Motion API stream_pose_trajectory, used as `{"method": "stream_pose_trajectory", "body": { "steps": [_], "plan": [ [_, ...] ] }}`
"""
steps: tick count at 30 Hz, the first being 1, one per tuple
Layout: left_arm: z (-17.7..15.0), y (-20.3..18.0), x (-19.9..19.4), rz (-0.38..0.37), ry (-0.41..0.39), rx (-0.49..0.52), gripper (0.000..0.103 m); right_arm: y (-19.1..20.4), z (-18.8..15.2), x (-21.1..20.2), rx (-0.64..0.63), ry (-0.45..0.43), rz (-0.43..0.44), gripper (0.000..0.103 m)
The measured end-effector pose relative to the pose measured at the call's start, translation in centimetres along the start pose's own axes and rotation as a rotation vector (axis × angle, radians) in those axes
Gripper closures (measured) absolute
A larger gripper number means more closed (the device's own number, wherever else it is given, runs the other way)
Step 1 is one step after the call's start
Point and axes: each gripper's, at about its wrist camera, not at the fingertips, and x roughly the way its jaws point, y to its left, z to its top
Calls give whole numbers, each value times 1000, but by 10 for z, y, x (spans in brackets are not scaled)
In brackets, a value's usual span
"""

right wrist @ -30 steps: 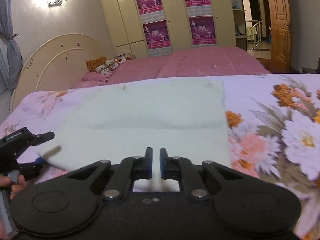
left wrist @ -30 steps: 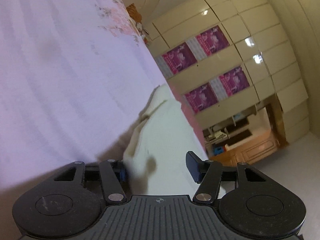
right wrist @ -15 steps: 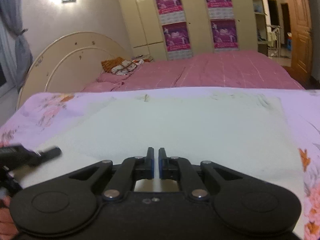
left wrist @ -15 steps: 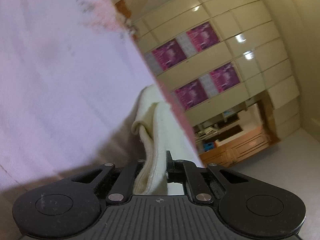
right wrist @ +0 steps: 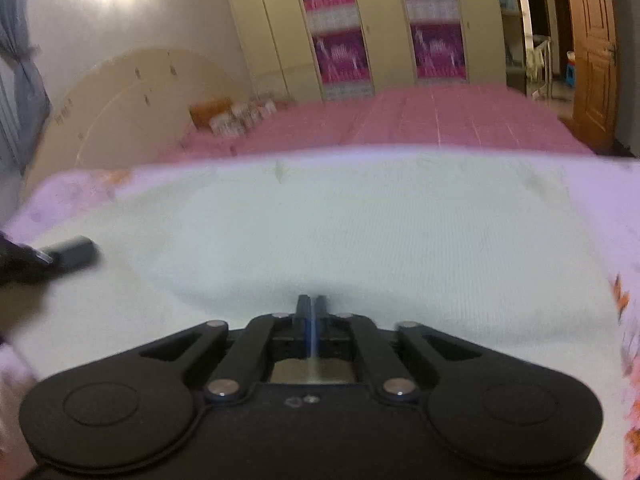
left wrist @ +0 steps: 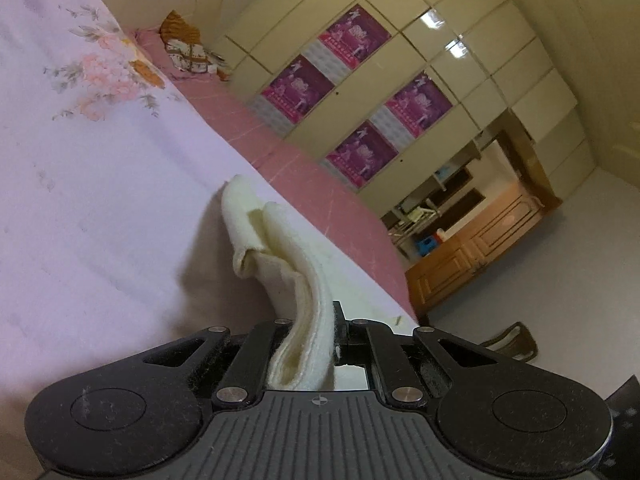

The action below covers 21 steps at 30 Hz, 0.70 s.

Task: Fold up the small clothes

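Note:
A cream cloth lies spread on the floral bedsheet and fills the middle of the right wrist view. My left gripper is shut on the cloth's left edge, which is bunched in folds and lifted off the sheet. It also shows in the right wrist view at the far left. My right gripper has its jaws together at the cloth's near edge; whether cloth is pinched between them is hidden.
The lilac floral sheet covers the near bed. A pink bed lies behind it, with a cushion near the curved headboard. Wardrobes with magenta posters line the far wall; a wooden door stands at right.
My left gripper has shut on the cloth's left edge and lifted it into a bunch. My right gripper has moved forward over the cloth with jaws together.

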Motion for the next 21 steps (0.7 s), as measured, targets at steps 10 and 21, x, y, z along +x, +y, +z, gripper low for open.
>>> {"method": "stream_pose_trajectory", "body": {
  "steps": [10,21],
  "plan": [
    [-10,-32,-10,11,36,117,96,-31,-1,14,146,62,33,99],
    [-55,-183,41,-91,272,506,96,-150,3,-76,545,-99,47,80]
  ]
}}
